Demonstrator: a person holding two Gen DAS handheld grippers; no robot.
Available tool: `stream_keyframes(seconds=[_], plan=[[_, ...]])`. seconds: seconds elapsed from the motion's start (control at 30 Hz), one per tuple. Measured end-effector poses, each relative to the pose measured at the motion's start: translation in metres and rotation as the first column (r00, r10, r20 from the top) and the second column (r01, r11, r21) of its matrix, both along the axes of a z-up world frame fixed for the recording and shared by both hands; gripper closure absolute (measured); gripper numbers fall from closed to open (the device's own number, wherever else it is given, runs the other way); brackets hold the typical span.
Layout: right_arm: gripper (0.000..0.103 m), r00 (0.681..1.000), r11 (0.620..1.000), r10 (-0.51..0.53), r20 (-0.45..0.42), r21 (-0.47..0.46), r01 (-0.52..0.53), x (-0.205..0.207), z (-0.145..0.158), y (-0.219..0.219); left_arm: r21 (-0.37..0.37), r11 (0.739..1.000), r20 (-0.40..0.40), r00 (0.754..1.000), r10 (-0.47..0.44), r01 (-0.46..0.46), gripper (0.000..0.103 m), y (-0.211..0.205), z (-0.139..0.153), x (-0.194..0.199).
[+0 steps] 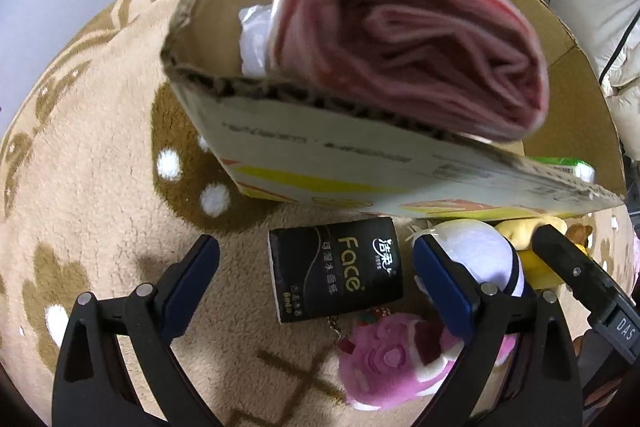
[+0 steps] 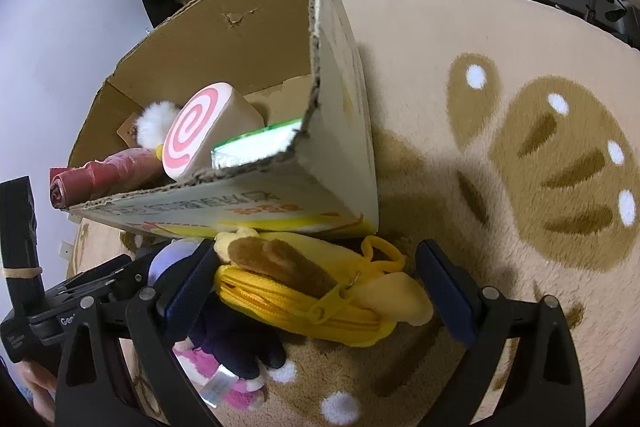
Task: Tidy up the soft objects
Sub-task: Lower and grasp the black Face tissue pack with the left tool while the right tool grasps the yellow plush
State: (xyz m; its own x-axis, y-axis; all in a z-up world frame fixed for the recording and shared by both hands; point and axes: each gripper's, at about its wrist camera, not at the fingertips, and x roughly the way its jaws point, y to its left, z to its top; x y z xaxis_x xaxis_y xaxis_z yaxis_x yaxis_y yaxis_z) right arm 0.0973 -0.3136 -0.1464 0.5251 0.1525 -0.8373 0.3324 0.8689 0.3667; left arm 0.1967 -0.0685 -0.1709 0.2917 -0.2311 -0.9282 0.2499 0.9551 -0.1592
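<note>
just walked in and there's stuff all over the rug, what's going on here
A person with a claw in each hand is sorting soft things into a cardboard box on the rug. The box already holds a pink roll, a swirl cushion and a green packet. The left claw is open over a black tissue pack. The right claw is open around a yellow plush pouch. A pink plush toy lies loose on the rug.
</note>
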Motion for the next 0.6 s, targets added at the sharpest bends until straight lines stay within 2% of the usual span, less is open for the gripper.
stream_keyframes(seconds=[0.37,0.47,0.6], plan=[[0.002,1.000,1.000,-0.002,-0.007,0.009,0.002,0.000,0.000,-0.003,0.053,0.999,-0.024,1.000,0.006,-0.005,0.008,-0.003,-0.012,0.015],[0.002,1.000,1.000,0.003,-0.009,-0.006,-0.003,-0.001,0.001,-0.002,0.059,0.998,-0.024,1.000,0.000,0.002,0.013,-0.009,-0.013,0.016],[0.011,1.000,1.000,0.021,-0.005,-0.017,-0.021,-0.001,0.005,0.003,0.072,0.997,-0.023,1.000,-0.004,0.005,0.021,-0.010,-0.014,0.010]])
